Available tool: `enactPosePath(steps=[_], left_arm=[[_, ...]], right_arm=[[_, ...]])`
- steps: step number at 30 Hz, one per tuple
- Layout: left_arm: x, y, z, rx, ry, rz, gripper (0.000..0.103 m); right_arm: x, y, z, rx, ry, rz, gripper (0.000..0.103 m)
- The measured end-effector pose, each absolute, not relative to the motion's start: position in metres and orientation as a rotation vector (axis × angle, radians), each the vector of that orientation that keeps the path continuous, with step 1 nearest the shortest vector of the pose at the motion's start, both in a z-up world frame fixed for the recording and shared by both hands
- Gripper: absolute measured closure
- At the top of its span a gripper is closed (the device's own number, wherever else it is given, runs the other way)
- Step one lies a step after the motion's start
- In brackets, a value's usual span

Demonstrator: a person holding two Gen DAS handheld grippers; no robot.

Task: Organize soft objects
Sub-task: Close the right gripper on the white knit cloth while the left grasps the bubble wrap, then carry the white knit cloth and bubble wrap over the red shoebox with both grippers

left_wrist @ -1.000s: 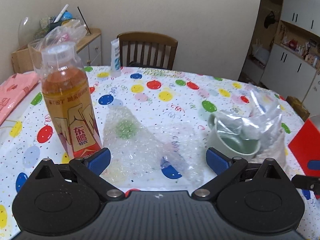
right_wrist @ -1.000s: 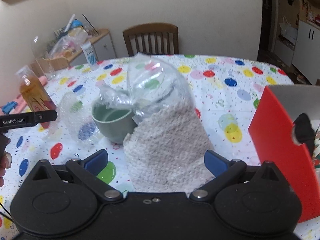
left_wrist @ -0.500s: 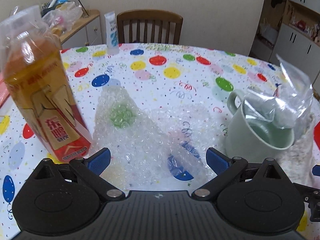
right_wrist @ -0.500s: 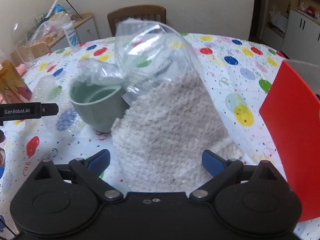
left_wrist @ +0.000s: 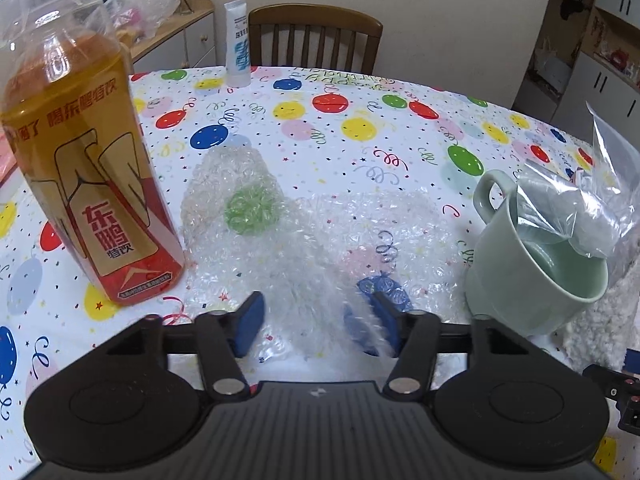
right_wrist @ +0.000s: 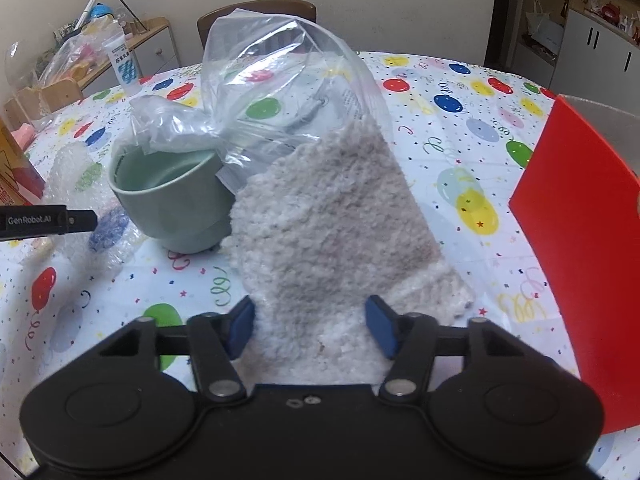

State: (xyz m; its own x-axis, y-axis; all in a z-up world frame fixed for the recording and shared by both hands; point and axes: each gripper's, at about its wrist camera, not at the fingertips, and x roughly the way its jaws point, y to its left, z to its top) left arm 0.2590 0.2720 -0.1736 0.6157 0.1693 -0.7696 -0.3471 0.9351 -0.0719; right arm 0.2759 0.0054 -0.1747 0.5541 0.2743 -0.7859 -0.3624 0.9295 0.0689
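Two tools are down on the table at once, and both have just been closing their jaws. On the left, the left tool has a crumpled sheet of bubble wrap bunched between its blue pads; the right-hand pad is blurred and partly veiled by the wrap, so it looks like a pinch landing, though whether the pads truly bite yet cannot be told. The wrap lies flat on the balloon-print table, spread between an orange drink bottle standing upright on one side and a pale green mug on the other. Over on the right, the right tool has the near end of a fluffy white cloth between its pads, and the pile bulges around both of them, so that reads as a squeeze on the fabric. The cloth sits half inside a clear plastic bag, whose loose mouth drapes over the mug's rim. A red box stands at the far right, well apart from both soft things, and may be where they go, though nothing confirms it. As for progress, this looks like the very start: both soft items are on the table, neither lifted, neither folded or put away. Left to do, by the look of it: secure both grips, lift clear of bottle and mug, and get each piece stowed.
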Motion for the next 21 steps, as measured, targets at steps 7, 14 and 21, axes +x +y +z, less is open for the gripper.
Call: enactPosePath(steps=[7, 14, 21], left_arm=[[0.256, 0.27, -0.167, -0.248, 0.833, 0.296, 0.07], [0.249, 0.27, -0.16, -0.257, 0.792, 0.3, 0.084], [0.24, 0.265, -0.145, -0.253, 0.743, 0.292, 0.089]], right_arm=[[0.277, -0.006, -0.17, -0.071, 0.924, 0.372, 0.068], [0.273, -0.018, -0.163, -0.033, 0.915, 0.39, 0.095], [0.267, -0.035, -0.146, 0.03, 0.879, 0.416, 0.098]])
